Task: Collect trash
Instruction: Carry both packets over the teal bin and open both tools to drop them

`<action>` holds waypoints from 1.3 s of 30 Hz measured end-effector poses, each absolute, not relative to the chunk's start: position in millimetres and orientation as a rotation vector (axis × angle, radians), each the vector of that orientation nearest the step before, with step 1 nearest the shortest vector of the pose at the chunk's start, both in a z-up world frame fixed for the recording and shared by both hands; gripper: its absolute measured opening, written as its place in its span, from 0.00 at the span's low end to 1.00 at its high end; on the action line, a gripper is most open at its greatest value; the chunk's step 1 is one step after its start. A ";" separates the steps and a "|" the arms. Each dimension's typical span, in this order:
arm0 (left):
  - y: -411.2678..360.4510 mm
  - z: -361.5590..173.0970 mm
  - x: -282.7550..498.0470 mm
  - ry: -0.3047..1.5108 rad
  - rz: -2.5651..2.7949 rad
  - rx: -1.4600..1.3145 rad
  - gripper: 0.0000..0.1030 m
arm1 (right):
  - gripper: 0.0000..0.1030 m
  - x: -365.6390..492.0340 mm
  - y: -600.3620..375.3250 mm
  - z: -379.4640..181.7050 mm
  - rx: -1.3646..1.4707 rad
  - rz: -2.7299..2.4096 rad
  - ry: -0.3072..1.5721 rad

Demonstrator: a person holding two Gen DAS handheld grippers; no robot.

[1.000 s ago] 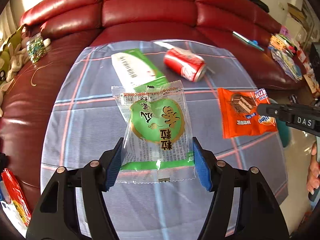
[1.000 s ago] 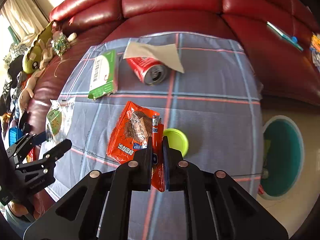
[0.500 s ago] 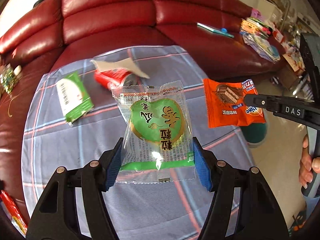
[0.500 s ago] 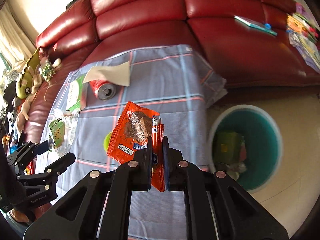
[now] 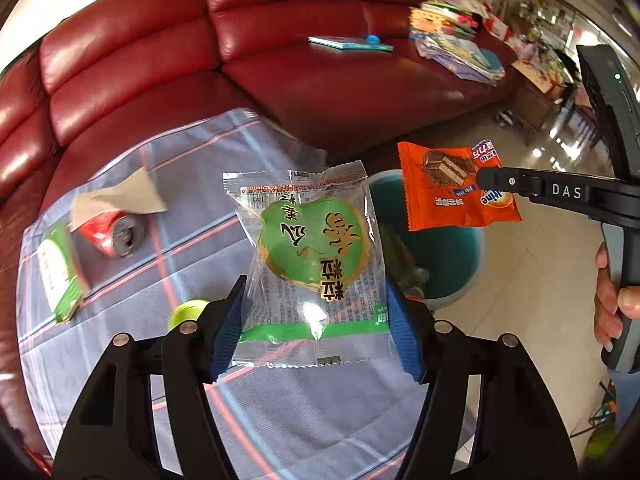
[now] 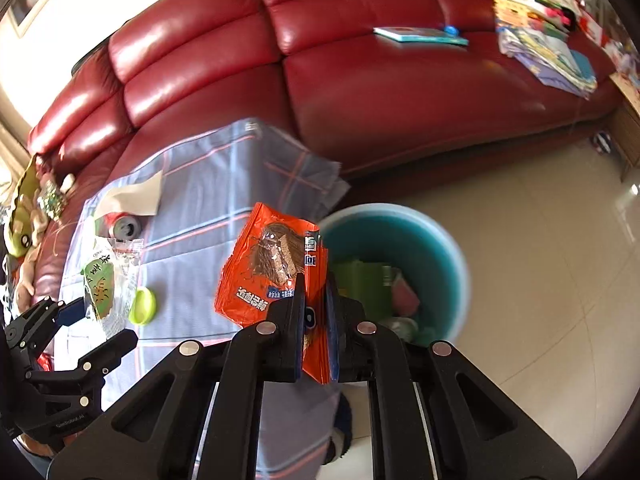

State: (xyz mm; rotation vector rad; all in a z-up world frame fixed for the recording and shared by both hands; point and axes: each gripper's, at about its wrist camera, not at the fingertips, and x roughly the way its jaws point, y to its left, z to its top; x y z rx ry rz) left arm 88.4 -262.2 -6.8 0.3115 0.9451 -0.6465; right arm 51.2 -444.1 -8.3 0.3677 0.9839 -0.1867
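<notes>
Your left gripper [image 5: 316, 328] holds a clear packet [image 5: 310, 264] with a green label, its blue fingers [image 5: 228, 332] pressed on the packet's two side edges; the packet stands upright between them, above the edge of the checked cloth [image 5: 192, 184]. Your right gripper [image 6: 315, 320] has its fingers nearly together, clamped on an orange wrapper [image 6: 272, 264], which sticks up and leans left. In the left view that wrapper hangs over the teal bin [image 5: 444, 248]; in the right view it sits just left of the bin [image 6: 448, 248] rim. The bin stands on the tiled floor [image 6: 540, 280] beside the cloth and already contains green and pink litter. On the cloth lie a red can [image 5: 112, 232] on its side, a paper scrap [image 5: 120, 200] partly over it, a green carton [image 5: 58, 276] and a lime lid [image 5: 188, 312]. A hand [image 5: 614, 304] grips the right handle. The red sofa [image 5: 320, 40] carries books.
</notes>
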 end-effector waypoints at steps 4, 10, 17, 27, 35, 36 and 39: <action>-292.5 -14.1 86.4 0.957 -0.691 0.339 0.61 | 0.09 43.4 -466.3 -14.1 0.378 -0.218 0.991; -330.7 -27.1 86.5 0.976 -0.736 0.385 0.61 | 0.09 36.4 -493.4 -27.4 0.403 -0.260 1.001; -365.3 -52.9 89.4 1.025 -0.778 0.421 0.61 | 0.10 36.3 -515.7 -49.7 0.433 -0.291 1.030; -398.3 -84.6 99.3 1.079 -0.819 0.438 0.63 | 0.10 41.0 -534.3 -67.7 0.444 -0.324 1.058; -403.7 -98.1 101.0 1.089 -0.811 0.448 0.84 | 0.10 48.0 -537.6 -77.8 0.437 -0.334 1.084; -402.2 -98.2 102.0 1.089 -0.808 0.447 0.85 | 0.10 49.3 -537.1 -79.0 0.436 -0.334 1.087; -397.1 -98.3 105.4 1.095 -0.799 0.433 0.86 | 0.10 52.9 -535.9 -81.2 0.433 -0.332 1.095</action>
